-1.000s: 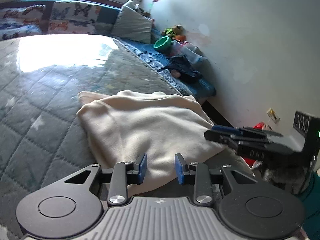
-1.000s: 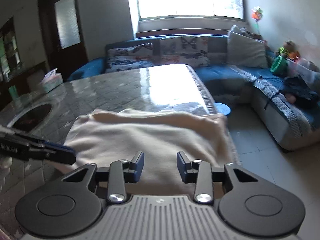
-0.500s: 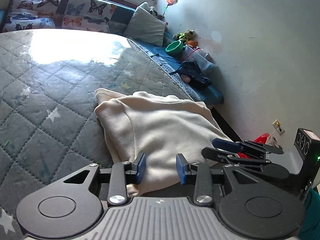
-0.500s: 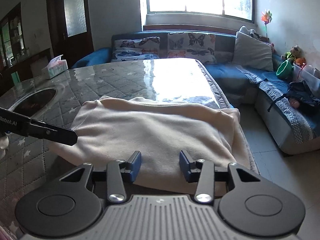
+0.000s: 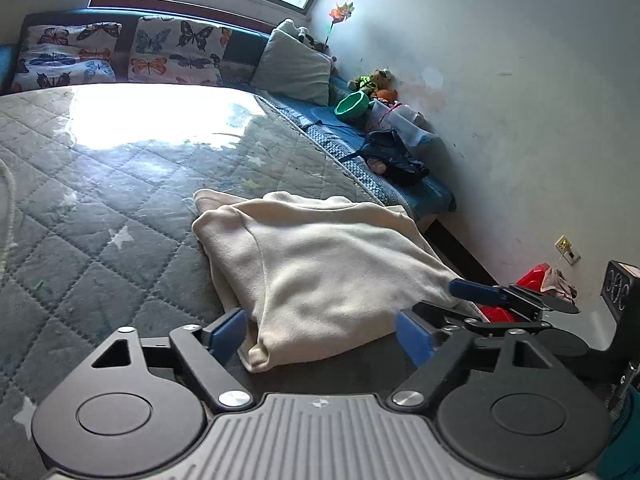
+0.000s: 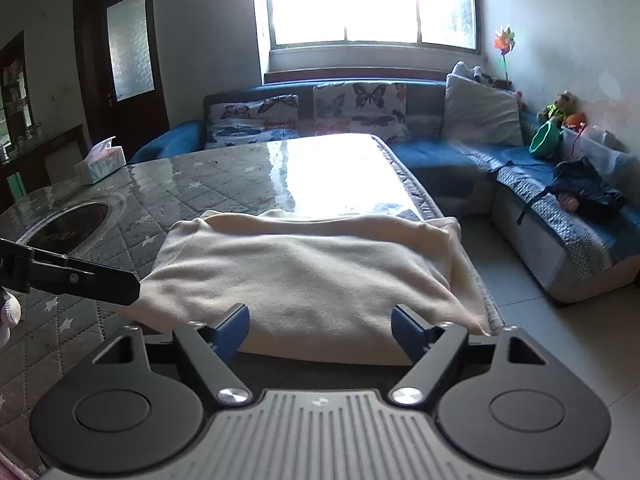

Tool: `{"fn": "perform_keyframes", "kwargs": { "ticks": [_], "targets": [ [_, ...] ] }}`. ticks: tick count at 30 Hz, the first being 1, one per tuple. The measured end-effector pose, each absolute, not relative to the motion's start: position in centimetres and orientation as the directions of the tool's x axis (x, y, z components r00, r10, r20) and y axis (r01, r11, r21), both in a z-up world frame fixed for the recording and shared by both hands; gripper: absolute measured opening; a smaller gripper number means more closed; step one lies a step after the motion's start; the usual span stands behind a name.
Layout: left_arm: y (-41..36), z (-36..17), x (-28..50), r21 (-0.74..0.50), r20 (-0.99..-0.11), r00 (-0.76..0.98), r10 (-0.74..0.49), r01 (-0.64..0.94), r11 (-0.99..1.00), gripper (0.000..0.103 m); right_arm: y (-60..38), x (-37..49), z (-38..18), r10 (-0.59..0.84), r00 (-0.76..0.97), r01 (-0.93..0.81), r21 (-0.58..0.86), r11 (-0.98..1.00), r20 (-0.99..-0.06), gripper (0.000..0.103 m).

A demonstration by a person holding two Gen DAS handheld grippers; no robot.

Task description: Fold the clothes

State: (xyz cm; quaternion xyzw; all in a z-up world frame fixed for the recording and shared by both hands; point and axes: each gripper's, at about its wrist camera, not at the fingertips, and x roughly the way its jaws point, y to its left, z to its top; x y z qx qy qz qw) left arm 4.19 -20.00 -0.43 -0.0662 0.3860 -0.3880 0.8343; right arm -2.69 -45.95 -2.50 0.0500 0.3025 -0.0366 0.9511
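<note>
A cream garment (image 5: 320,264) lies folded on the grey quilted table cover (image 5: 100,216), close to the table's right edge. My left gripper (image 5: 320,334) sits at the garment's near left corner. Its jaws are opening wide and the cloth edge lies between them, untouched by the pads. My right gripper (image 6: 320,328) sits at the garment's (image 6: 304,264) near edge. Its jaws are opening too, and the fold lies loose between the blue pads. Each gripper shows in the other's view: the right gripper (image 5: 460,300) and one finger of the left gripper (image 6: 100,280).
A tissue box (image 6: 100,160) and a round dark inset (image 6: 68,228) are on the table's far left. A blue sofa (image 6: 440,156) with butterfly cushions, a green bowl (image 6: 546,140) and dark clothing (image 6: 588,188) runs behind and to the right. A tiled floor (image 6: 520,300) lies beyond the table edge.
Both pairs of jaws have spread from narrow to wide around the garment's near edge. The right gripper has shifted a little along that edge.
</note>
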Motion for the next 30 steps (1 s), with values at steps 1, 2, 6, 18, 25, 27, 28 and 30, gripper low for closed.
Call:
{"fn": "perform_keyframes", "kwargs": {
  "ticks": [1,2,6,18,25,27,28,30],
  "targets": [
    [-19.9,-0.4,4.0,-0.406,-0.593,0.405,-0.696,0.596,0.693,0.092,-45.8,-2.9,-2.5,-0.041,0.815,0.102,0.074,0.992,-0.578,0.083],
    [-19.8,-0.4,3.8,-0.403,-0.593,0.409,-0.694,0.596,0.695,0.092,-45.7,-3.0,-2.5,-0.042,0.815,0.105,0.076,0.992,-0.577,0.085],
    [-19.7,-0.4,3.0,-0.383,-0.595,0.422,-0.684,0.599,0.703,0.097,-45.4,-3.7,-2.5,-0.059,0.817,0.125,0.077,0.989,-0.573,0.091],
    [-18.4,-0.5,1.1,-0.358,-0.593,0.459,-0.662,0.587,0.726,0.103,-44.3,-5.8,-2.2,-0.136,0.828,0.191,0.045,0.981,-0.544,0.103],
    [-18.0,-0.6,-0.1,-0.324,-0.592,0.486,-0.643,0.587,0.742,0.103,-43.8,-6.9,-2.0,-0.15,0.839,0.206,0.049,0.977,-0.523,0.103],
    [-17.9,-0.5,-0.5,-0.319,-0.586,0.493,-0.643,0.59,0.742,0.103,-43.7,-7.2,-2.0,-0.146,0.845,0.205,0.059,0.977,-0.514,0.103],
    [-17.9,-0.5,-0.7,-0.315,-0.583,0.496,-0.643,0.591,0.742,0.103,-43.6,-7.4,-1.9,-0.146,0.847,0.206,0.063,0.976,-0.511,0.103],
    [-17.8,-0.4,-1.2,-0.309,-0.583,0.498,-0.641,0.594,0.743,0.103,-43.5,-7.6,-1.9,-0.156,0.847,0.219,0.065,0.974,-0.508,0.103]
  ]
}}
